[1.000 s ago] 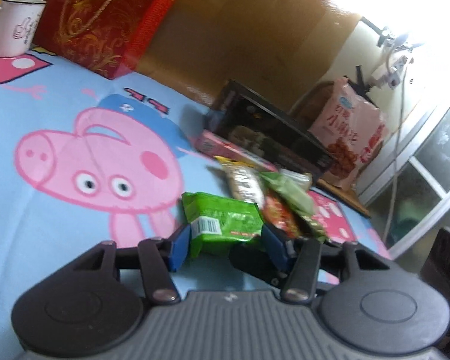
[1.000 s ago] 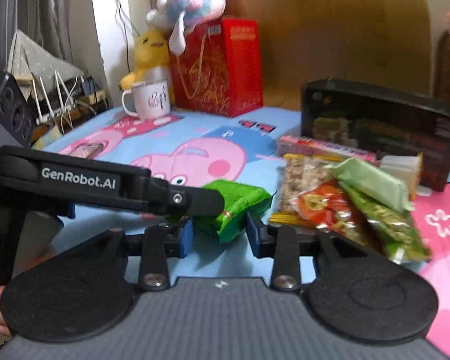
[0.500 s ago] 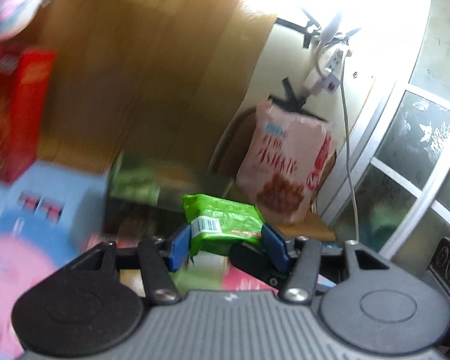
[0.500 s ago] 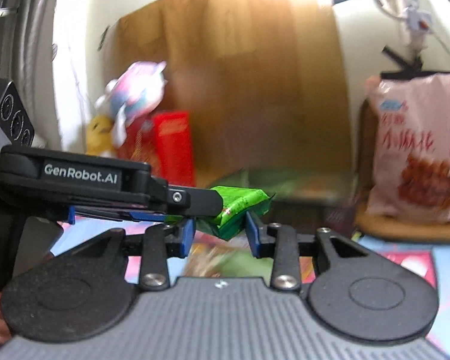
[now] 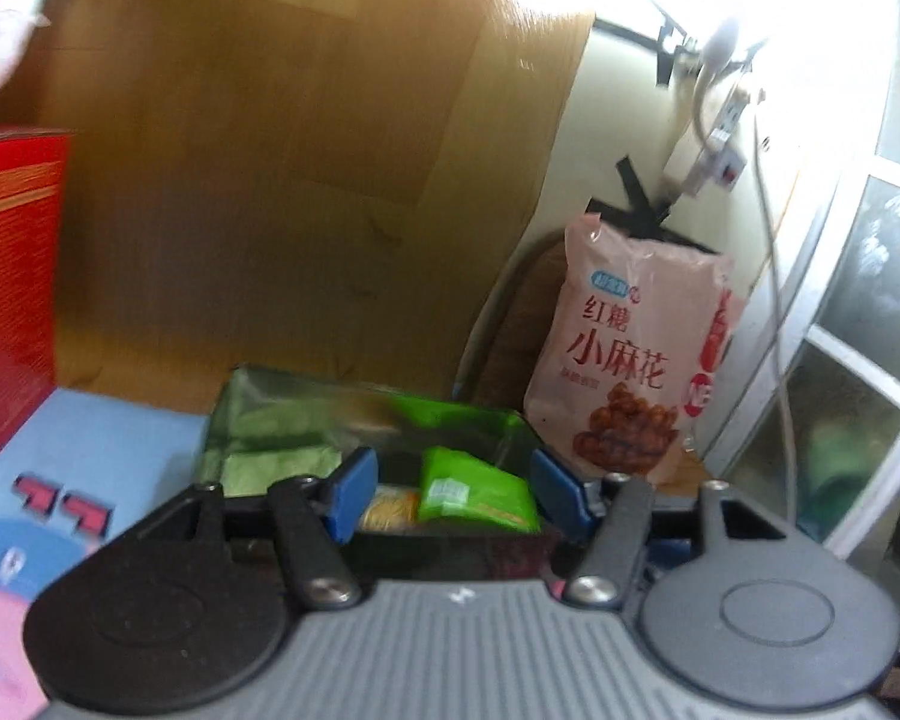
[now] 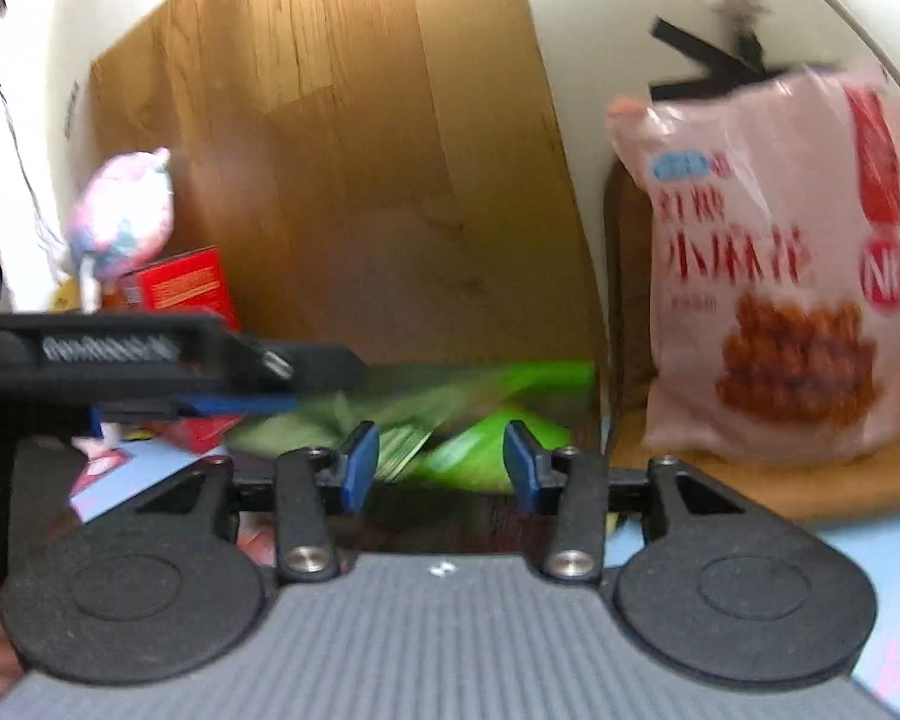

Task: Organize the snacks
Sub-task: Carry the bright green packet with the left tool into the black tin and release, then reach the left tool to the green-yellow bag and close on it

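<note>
Left view: your left gripper (image 5: 450,495) has just spread its jaws, clear of the green packet (image 5: 474,489), which lies in the dark box (image 5: 258,420). Right view: your right gripper (image 6: 438,465) has also just opened; the packet (image 6: 486,450) blurs beyond, untouched.

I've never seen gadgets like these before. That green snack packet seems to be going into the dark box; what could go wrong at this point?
1. The green packet lies loose between the left hand-held gripper pads, which have just been opening; it might land crooked on the yellow snack beneath.
2. The right hand-held gripper works close beside the left one, so they could bump.
3. The right view is blurred, making the dark box harder to judge.
</note>
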